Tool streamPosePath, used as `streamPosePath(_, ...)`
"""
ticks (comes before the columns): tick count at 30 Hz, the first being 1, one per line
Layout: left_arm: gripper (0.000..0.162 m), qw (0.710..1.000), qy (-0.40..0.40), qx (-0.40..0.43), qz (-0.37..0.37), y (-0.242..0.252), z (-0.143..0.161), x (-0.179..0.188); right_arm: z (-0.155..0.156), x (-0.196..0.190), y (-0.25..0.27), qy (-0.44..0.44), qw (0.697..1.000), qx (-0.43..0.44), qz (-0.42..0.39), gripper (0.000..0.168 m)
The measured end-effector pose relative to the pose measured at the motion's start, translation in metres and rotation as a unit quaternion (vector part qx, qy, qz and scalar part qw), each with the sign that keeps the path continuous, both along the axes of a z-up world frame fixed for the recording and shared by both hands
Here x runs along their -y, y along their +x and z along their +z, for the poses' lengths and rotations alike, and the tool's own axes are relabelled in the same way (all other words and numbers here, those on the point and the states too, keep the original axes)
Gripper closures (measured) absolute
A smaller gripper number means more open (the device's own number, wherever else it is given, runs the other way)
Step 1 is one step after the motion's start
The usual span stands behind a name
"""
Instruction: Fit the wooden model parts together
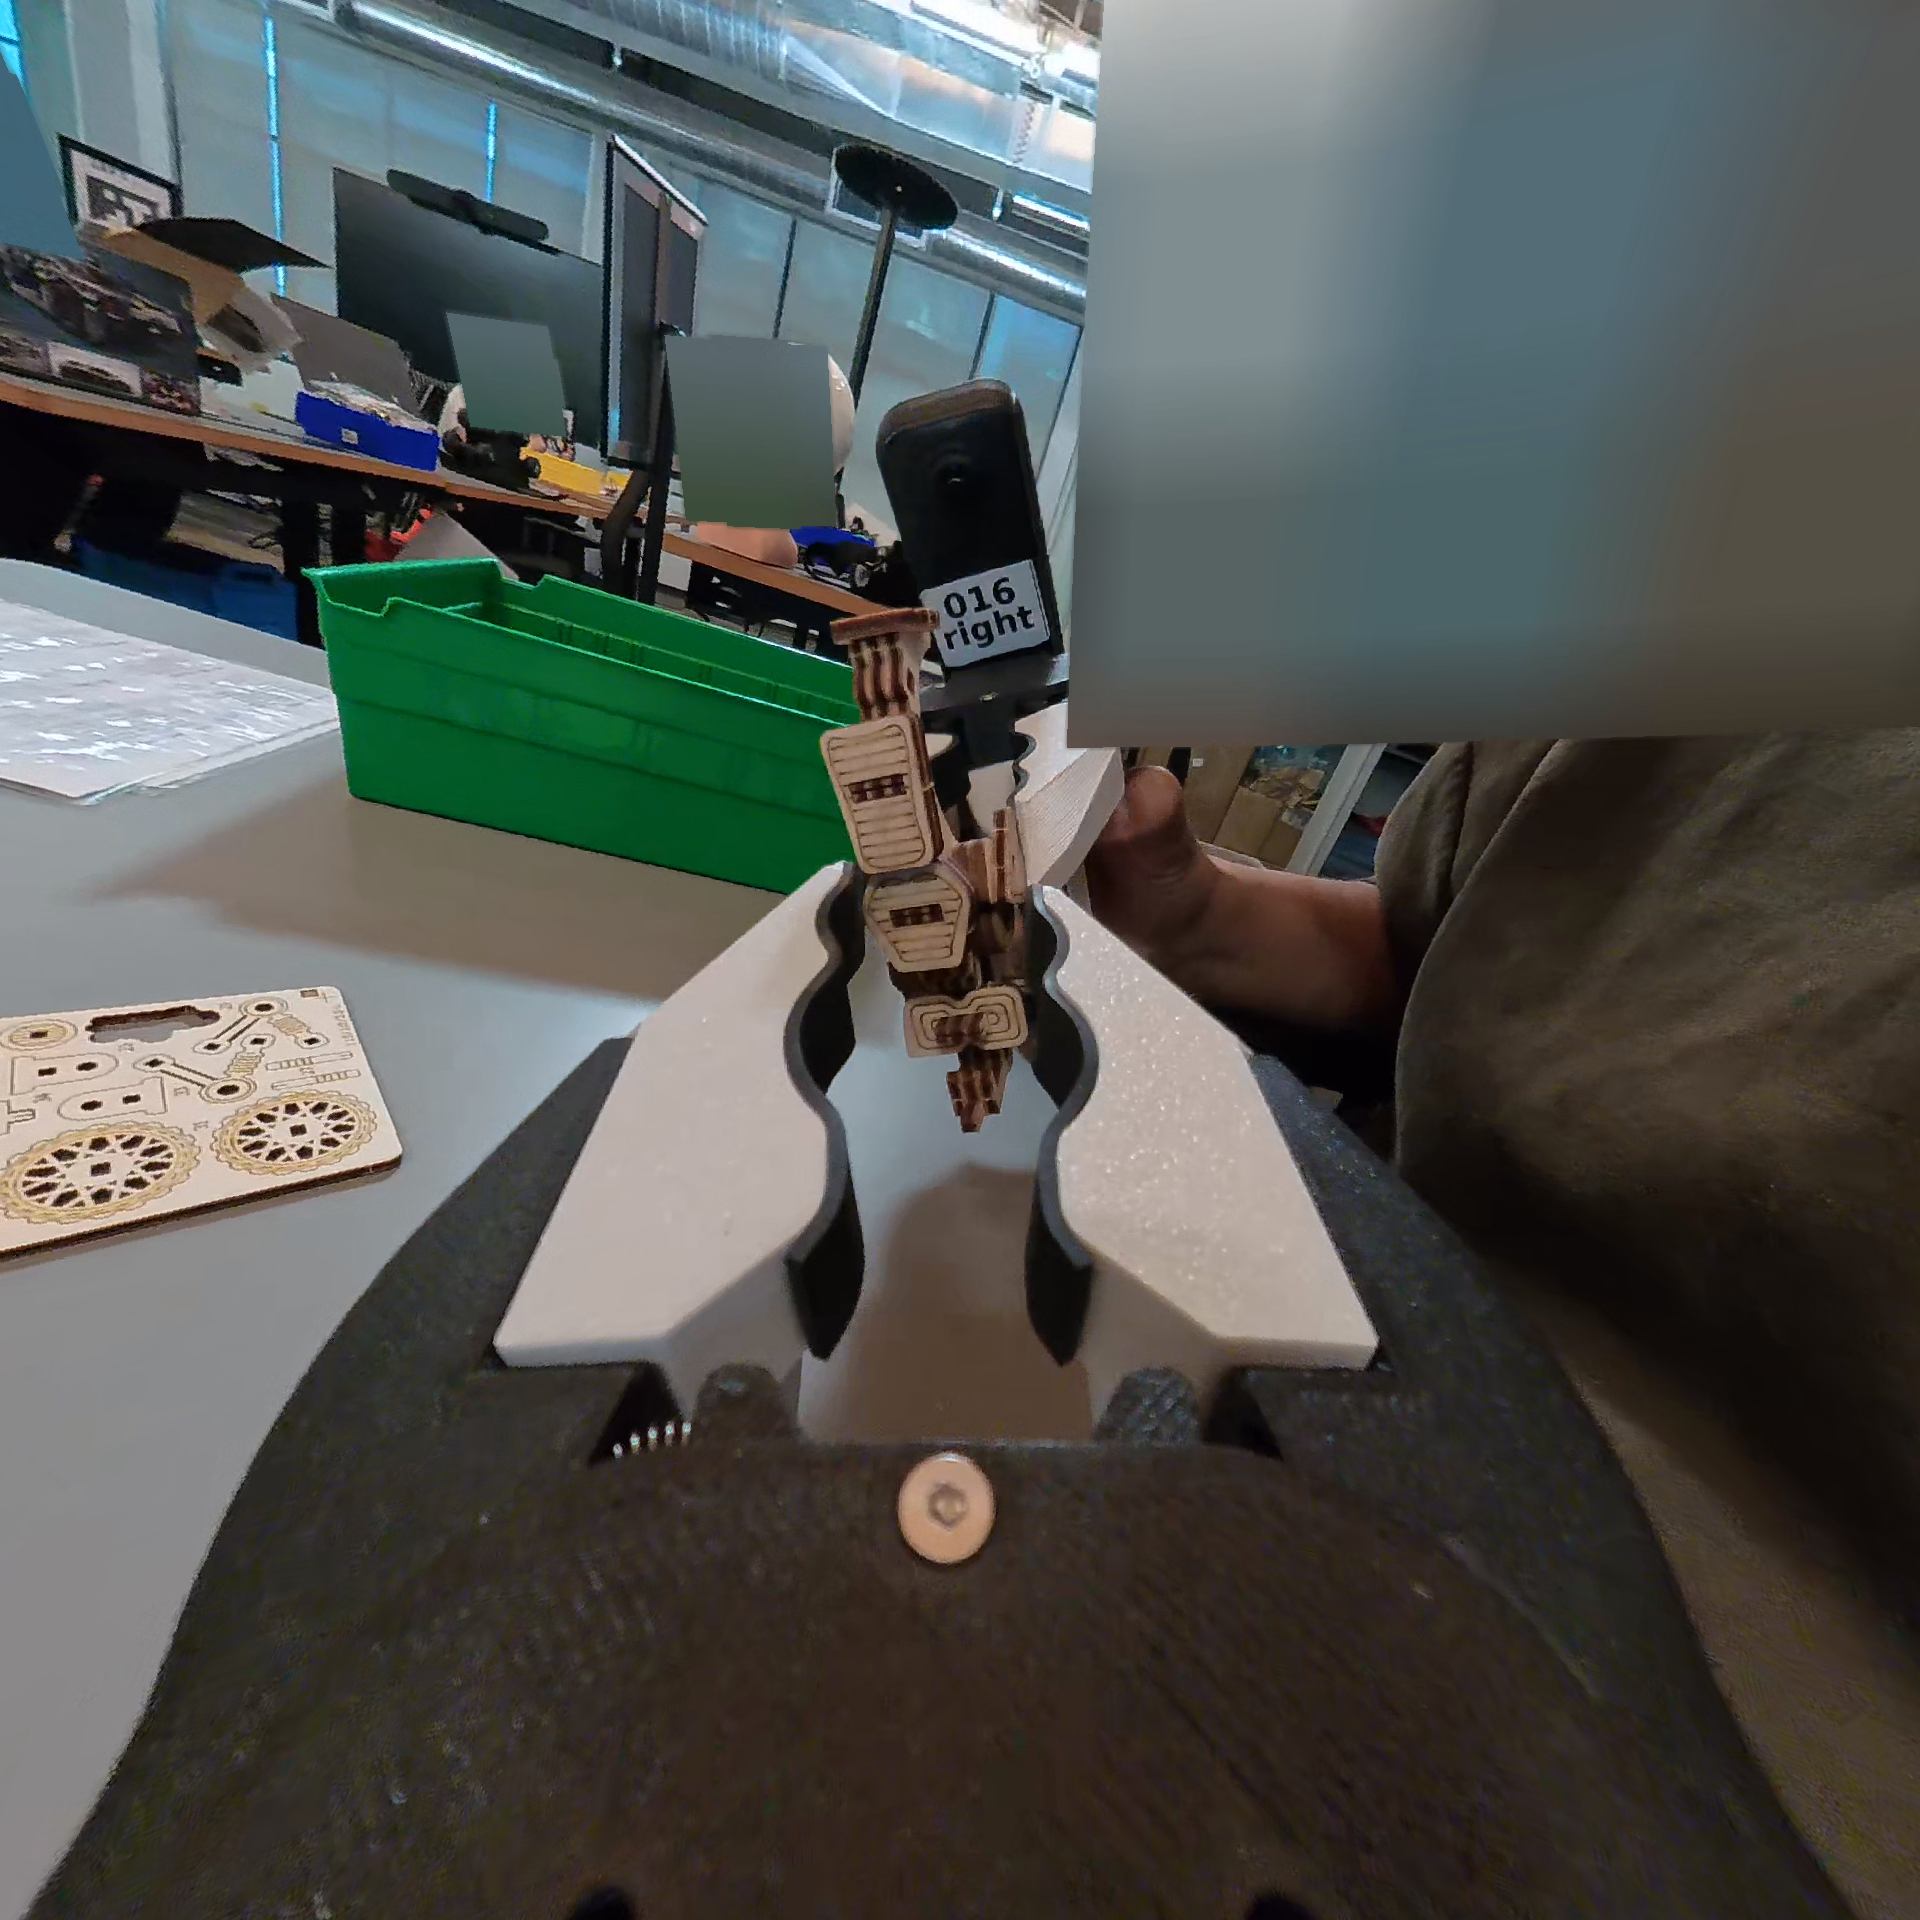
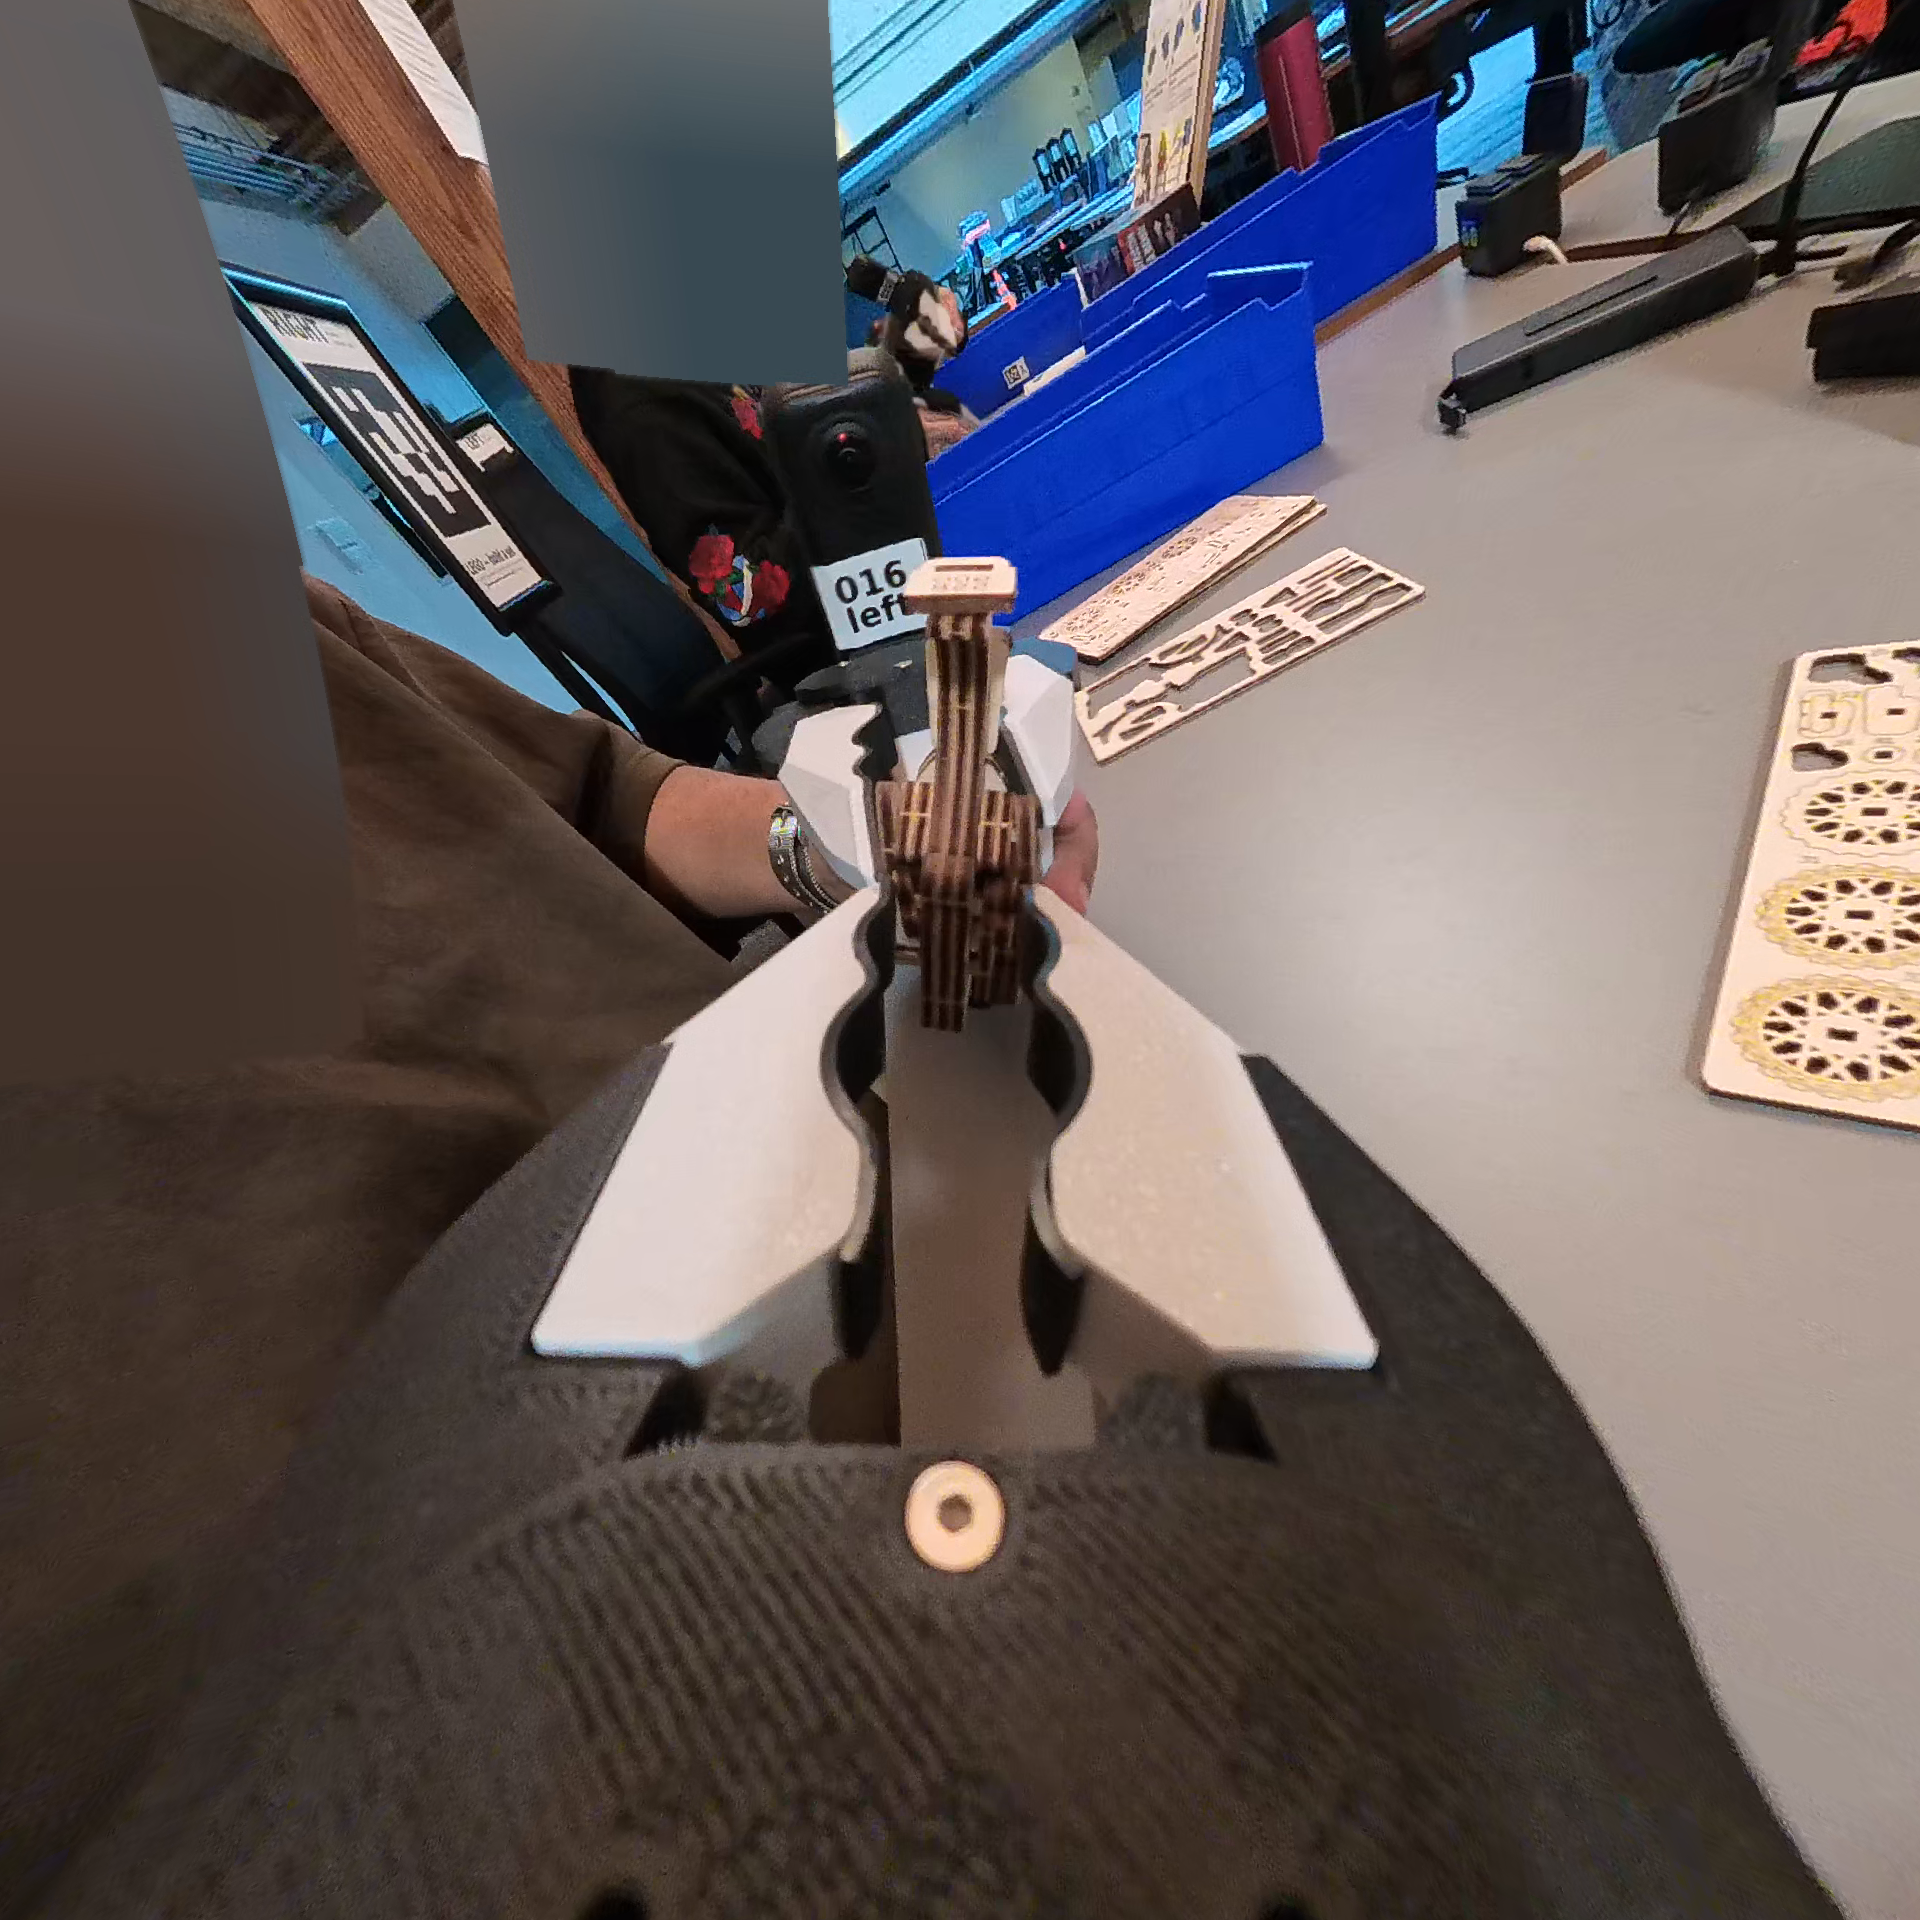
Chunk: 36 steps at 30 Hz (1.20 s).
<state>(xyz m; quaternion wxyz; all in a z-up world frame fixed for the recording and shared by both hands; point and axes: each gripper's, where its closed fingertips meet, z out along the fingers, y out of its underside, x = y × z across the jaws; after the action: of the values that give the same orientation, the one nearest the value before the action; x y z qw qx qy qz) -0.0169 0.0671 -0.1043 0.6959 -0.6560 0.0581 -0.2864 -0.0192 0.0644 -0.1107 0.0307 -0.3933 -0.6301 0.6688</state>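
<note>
A small wooden model (image 1: pixel 940 935) of layered laser-cut parts stands upright in the air between both grippers; it also shows in the right wrist view (image 2: pixel 961 894). My left gripper (image 1: pixel 940 904) has white fingers with black pads closed on the model's lower half. My right gripper (image 2: pixel 956 925) is closed on the same model from the opposite side. Each gripper shows in the other's view: the right gripper's white finger (image 1: pixel 1081 810) lies behind the model, and the left gripper (image 2: pixel 930 769) faces me. The model's flat-capped stem (image 2: pixel 961 592) sticks up above both.
A wooden sheet with wheel parts (image 1: pixel 187 1112) lies on the grey table at left, also in the right wrist view (image 2: pixel 1849 883). More cut-out sheets (image 2: pixel 1247 634) lie farther off. A green bin (image 1: pixel 582 727), blue bins (image 2: pixel 1143 436) and printed paper (image 1: pixel 125 696) stand around. The person's torso is close. Less than 4 cm separates the two grippers' tips.
</note>
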Motion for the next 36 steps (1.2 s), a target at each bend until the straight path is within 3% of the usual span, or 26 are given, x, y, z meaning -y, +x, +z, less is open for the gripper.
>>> streamPosePath(14,0.133,1.000,0.010,-0.019,0.020,0.0008,0.0013,-0.0007,0.0021,-0.0013,0.0004,-0.008,1.000,0.014,-0.012,0.147)
streamPosePath(36,0.133,0.999,-0.017,0.028,0.014,-0.0032,-0.0041,-0.0050,-0.0036,-0.0048,-0.0042,-0.035,0.999,0.034,-0.024,0.147)
